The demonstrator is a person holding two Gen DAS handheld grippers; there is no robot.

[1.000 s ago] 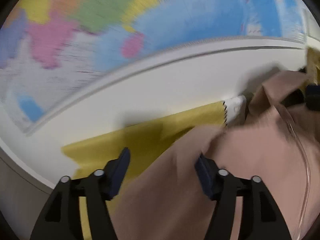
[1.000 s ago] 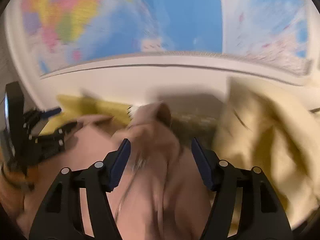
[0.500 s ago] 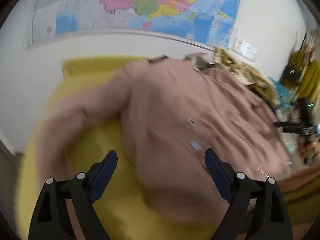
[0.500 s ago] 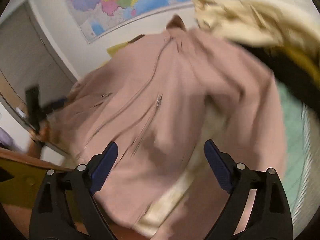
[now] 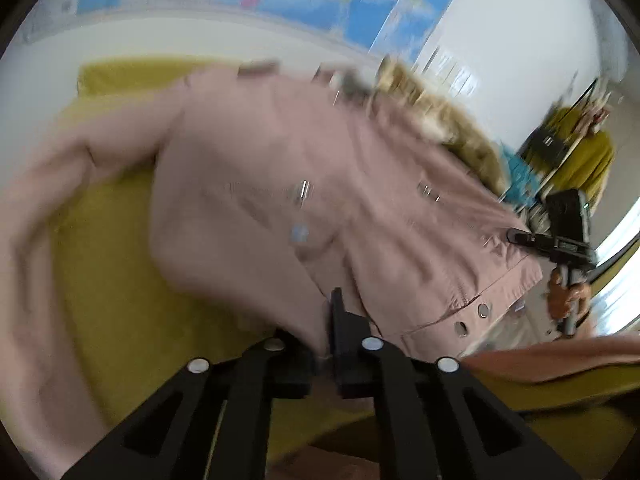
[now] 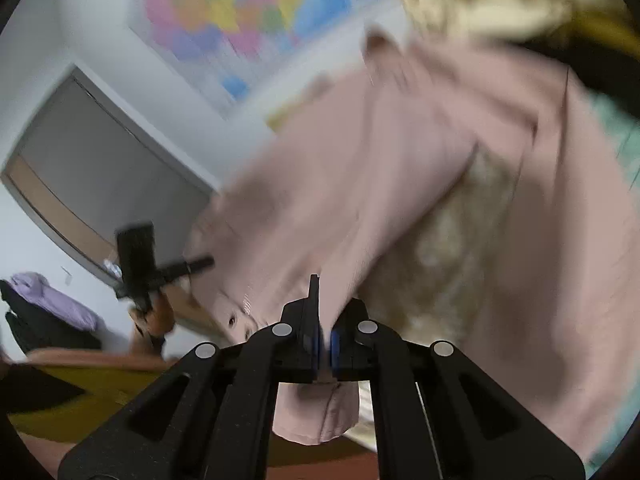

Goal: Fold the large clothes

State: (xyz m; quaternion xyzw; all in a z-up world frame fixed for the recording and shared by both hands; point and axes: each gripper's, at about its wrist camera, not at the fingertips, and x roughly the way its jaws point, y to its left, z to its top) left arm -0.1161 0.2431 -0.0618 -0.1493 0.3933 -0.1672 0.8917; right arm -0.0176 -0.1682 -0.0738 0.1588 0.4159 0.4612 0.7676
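At the near hem of the pink coat [image 5: 280,184], left gripper [image 5: 326,332] is clenched on a fold of the fabric, jaws pressed together w/ cloth pinched between. Right gripper [image 6: 322,340] likewise clamps the coat [image 6: 400,184] at its lower edge, blue pads nearly meeting on the cloth; a flap hangs below the jaws. Coat lies spread over a yellow cover [image 5: 120,272], one sleeve [image 5: 48,208] trailing toward the left rim of the left wrist view; snap buttons [image 5: 472,316] show along the hem. Pale fleecy lining [image 6: 448,248] is exposed in the right wrist view. Beyond the coat: tan furry garment [image 5: 444,128], wall map [image 6: 240,20], grey door [image 6: 92,172]. Both views motion-blurred.
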